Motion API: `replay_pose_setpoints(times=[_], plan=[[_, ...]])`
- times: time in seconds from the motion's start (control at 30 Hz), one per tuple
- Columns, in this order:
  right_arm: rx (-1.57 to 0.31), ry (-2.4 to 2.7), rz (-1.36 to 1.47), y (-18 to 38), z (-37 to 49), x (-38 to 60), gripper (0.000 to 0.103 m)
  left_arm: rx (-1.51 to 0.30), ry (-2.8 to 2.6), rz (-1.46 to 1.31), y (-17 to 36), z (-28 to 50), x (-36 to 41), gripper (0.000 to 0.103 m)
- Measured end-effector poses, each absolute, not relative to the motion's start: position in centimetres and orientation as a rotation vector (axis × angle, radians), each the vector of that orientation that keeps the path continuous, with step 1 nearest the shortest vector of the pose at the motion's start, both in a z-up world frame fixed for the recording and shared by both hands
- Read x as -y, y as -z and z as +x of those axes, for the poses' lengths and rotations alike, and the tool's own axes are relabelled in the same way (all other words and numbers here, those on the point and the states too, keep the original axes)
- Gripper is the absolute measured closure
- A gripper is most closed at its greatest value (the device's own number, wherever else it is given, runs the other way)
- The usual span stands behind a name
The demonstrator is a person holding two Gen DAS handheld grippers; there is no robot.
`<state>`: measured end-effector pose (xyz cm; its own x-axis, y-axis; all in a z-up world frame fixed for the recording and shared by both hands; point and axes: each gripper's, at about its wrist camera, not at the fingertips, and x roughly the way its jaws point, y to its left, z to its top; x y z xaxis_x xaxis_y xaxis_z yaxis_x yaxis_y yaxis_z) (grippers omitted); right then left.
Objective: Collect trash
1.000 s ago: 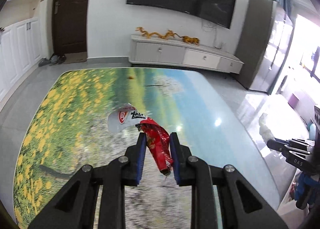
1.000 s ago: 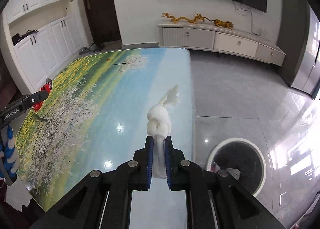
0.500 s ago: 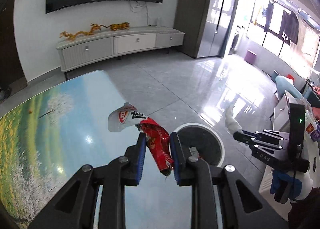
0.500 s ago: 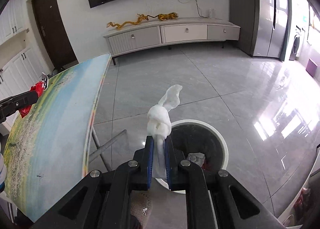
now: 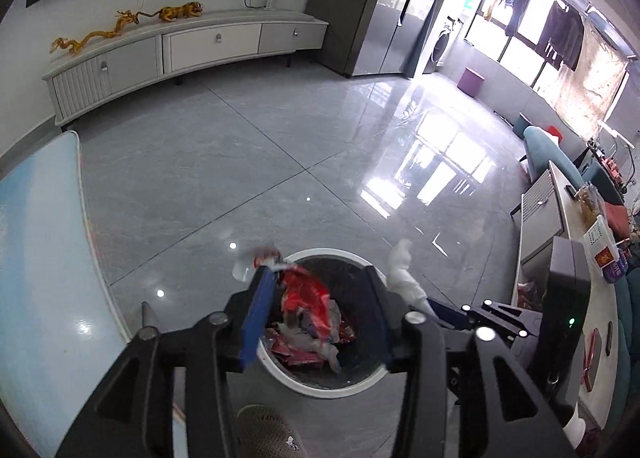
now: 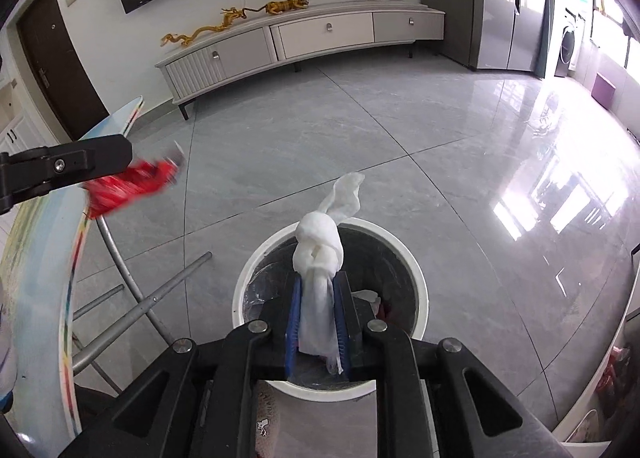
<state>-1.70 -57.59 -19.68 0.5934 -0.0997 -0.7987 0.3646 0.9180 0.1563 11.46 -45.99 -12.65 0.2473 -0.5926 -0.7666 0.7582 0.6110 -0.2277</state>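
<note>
Hovering over a round white trash bin [image 5: 320, 386] on a grey tiled floor, both hand-held grippers are delivering their loads. The left gripper [image 5: 320, 314] is spread wide, its jaws well apart, and a red snack wrapper [image 5: 304, 294] is blurring between them, seemingly loose and dropping toward the bin's dark liner, where other wrappers are already lying. Whether it is brushing the blue pad at nine o'clock is hard to tell. The right gripper [image 6: 318, 322] is clenching a knotted white tissue [image 6: 320, 254] directly above the bin's opening, the knot and a loose tail sticking out past the fingertips toward twelve o'clock.

Judging by this, the dropping step is under way; the next move is likely calling for the right jaws to part so the tissue falls inside the rim.

A table edge [image 6: 72, 270] with metal legs is standing at nine o'clock, a low white TV cabinet [image 6: 304, 38] at twelve o'clock. A slipper [image 5: 264, 434] is showing at six o'clock, just beside the bin. Nothing seems to be blocking the drop.
</note>
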Motion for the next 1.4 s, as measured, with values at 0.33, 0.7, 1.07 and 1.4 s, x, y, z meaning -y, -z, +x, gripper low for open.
replay_pose_setpoints(times=[0.33,0.7,1.07,1.4], plan=[[-0.914,0.321,0.338,20.0,-1.9,58.4,0.057,-0.957,0.912,0.178,12.4,11.6,44.1,0.046],[-0.774,0.224,0.192,12.7,0.4,49.8,0.039,-0.767,0.594,0.168,8.2,12.0,29.8,0.042],[-0.602,-0.009,0.006,5.0,3.3,35.0,0.015,-0.571,0.239,0.065,2.3,11.8,11.1,0.030],[-0.521,-0.044,-0.054,2.4,3.3,27.5,0.000,-0.448,0.055,0.034,-0.2,8.0,2.1,0.010]])
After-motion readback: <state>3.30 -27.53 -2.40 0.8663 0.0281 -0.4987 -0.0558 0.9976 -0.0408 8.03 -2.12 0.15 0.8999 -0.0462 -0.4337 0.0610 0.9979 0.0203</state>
